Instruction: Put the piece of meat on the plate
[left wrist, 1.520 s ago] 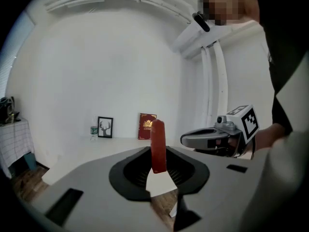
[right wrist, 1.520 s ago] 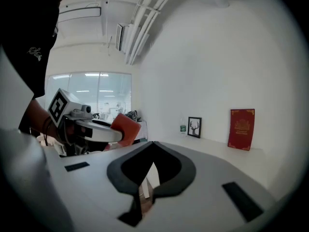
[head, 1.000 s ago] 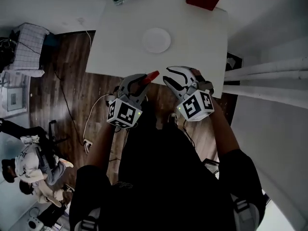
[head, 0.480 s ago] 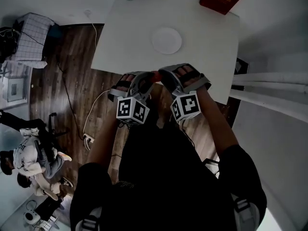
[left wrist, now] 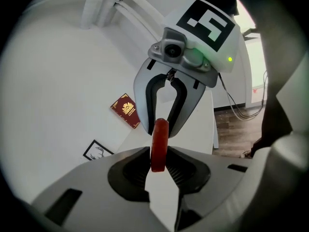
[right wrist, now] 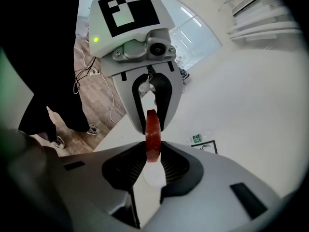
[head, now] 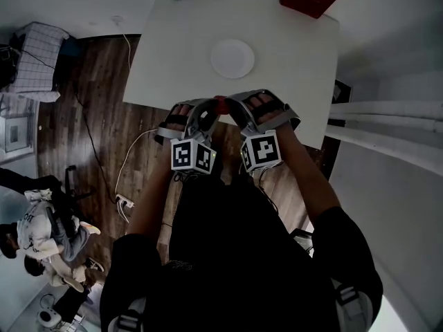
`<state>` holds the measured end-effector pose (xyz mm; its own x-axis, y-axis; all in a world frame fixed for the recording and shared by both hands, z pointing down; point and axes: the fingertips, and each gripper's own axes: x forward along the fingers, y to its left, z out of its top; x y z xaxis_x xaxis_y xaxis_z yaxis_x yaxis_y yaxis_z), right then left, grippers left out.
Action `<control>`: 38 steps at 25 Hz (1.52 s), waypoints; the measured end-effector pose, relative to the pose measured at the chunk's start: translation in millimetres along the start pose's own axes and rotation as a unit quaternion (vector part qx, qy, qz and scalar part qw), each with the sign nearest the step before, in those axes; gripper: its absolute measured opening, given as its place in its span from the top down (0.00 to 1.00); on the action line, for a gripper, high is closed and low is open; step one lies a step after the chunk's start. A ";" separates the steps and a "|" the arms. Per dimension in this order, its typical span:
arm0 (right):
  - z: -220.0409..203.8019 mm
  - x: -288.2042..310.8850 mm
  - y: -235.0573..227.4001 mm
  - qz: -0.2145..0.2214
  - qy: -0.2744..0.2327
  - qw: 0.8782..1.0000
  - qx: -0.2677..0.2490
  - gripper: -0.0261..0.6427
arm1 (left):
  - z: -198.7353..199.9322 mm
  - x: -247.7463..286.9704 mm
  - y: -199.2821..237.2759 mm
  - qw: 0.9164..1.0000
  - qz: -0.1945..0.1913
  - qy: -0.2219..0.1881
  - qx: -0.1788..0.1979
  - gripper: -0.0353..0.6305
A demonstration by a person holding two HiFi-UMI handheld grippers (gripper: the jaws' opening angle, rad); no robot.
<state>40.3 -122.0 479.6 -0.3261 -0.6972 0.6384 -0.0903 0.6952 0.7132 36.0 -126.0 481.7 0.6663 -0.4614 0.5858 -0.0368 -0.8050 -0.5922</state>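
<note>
Your left gripper is clamped on the lower edge of the piece of meat: both pads sit flat on the red slice, which stands on edge between them. Your right gripper faces it tip to tip. Its jaws are closing with the same slice between them, and its pads look to be right against the meat's faces. So the meat is off the table, caught between both grippers over the near table edge.

In the head view the plate lies at 12 o'clock from the meat, well apart from it and bare. That view shows only a red speck where the tips meet; no jaw gap can be read there.

The left gripper view shows the right gripper's curved fingers flanking the meat's top edge. It also shows a red book at 10 o'clock and a framed picture at 9 o'clock.

The right gripper view shows the left gripper's fingers on the far edge of the slice. A bottle label is at 3 o'clock. A bystander's shoes stand on the wood floor at 9 o'clock.
</note>
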 end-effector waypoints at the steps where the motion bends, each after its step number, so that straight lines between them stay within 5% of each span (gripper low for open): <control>1: -1.2 -0.7 -0.8 -0.003 0.002 1.000 0.004 0.81 | -1.1 0.0 2.3 1.000 0.010 0.002 -0.011 0.80; 7: -19.9 -1.4 -8.2 -0.021 0.033 0.998 0.040 0.81 | -18.8 -6.8 20.6 0.991 0.074 0.028 -0.106 0.79; 9: -27.9 -0.7 -7.5 -0.025 0.050 0.997 0.054 0.81 | -28.2 -17.1 30.1 0.983 0.108 0.027 -0.149 0.94; 11: -38.2 1.5 -7.2 -0.036 0.063 0.995 0.065 0.81 | -36.5 -24.6 33.4 0.974 0.116 0.024 -0.195 0.94; 13: -48.1 3.5 -7.7 -0.048 0.069 0.993 0.084 0.81 | -44.1 -27.9 30.3 0.959 0.111 0.021 -0.260 0.94; 17: -61.1 4.6 -13.1 -0.063 0.092 0.987 0.120 0.81 | -64.1 -30.6 18.5 0.915 0.113 0.029 -0.386 0.94; 21: -66.5 9.8 -13.5 -0.060 0.107 0.985 0.120 0.81 | -75.5 -28.7 6.6 0.902 0.109 0.049 -0.415 0.94; 29: -79.1 35.6 -13.9 -0.055 0.135 0.983 0.110 0.81 | -82.6 -11.8 3.6 0.881 0.091 0.028 -0.463 0.94; 38: -86.3 79.3 -2.5 -0.024 0.165 0.979 0.120 0.81 | -108.8 -4.8 1.5 0.866 0.071 0.017 -0.494 0.94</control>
<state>95.8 -194.1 553.5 0.0019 -0.7213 0.6927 -0.3291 0.6536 0.6815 -48.2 -165.6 538.2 0.5820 -0.5785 0.5714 -0.7469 -0.6582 0.0945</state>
